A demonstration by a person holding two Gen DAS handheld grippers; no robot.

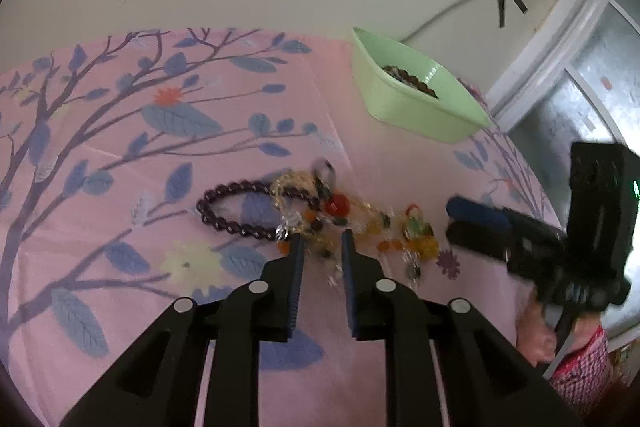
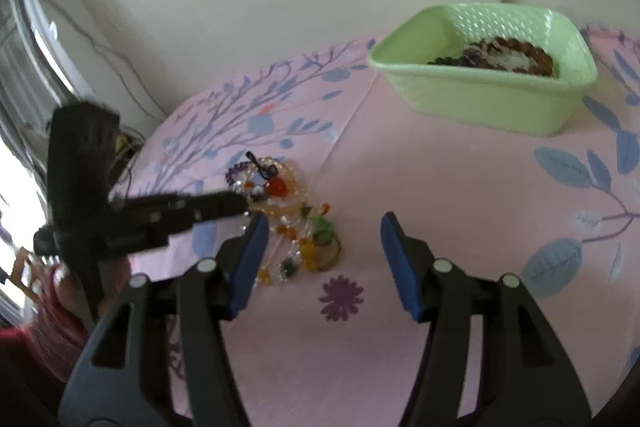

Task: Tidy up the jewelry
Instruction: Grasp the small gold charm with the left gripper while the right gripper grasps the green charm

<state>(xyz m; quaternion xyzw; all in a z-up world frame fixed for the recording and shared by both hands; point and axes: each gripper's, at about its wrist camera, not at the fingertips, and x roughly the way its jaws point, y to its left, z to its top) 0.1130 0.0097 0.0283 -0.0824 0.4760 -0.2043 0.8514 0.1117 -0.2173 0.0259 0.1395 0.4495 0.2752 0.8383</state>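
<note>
A tangle of jewelry (image 1: 360, 227) lies on the pink cloth: yellow, orange, red and clear beads, with a dark purple bead bracelet (image 1: 224, 215) looped at its left. My left gripper (image 1: 322, 242) hovers at the pile's near edge, its jaws narrowly apart and gripping nothing. My right gripper (image 2: 325, 223) stands wide open, with the jewelry tangle (image 2: 296, 227) just inside its left finger. From the left wrist view the right gripper (image 1: 454, 225) comes in from the right. A mint green basket (image 2: 480, 95) at the back holds beaded bracelets (image 2: 508, 55).
The pink cloth (image 1: 120, 155) with blue leaves covers the table up to a pale wall. The green basket (image 1: 416, 107) stands near the far edge. A window frame (image 1: 568, 59) is at the right. A person's hand (image 1: 536, 331) and checked sleeve (image 1: 580, 375) hold the right gripper.
</note>
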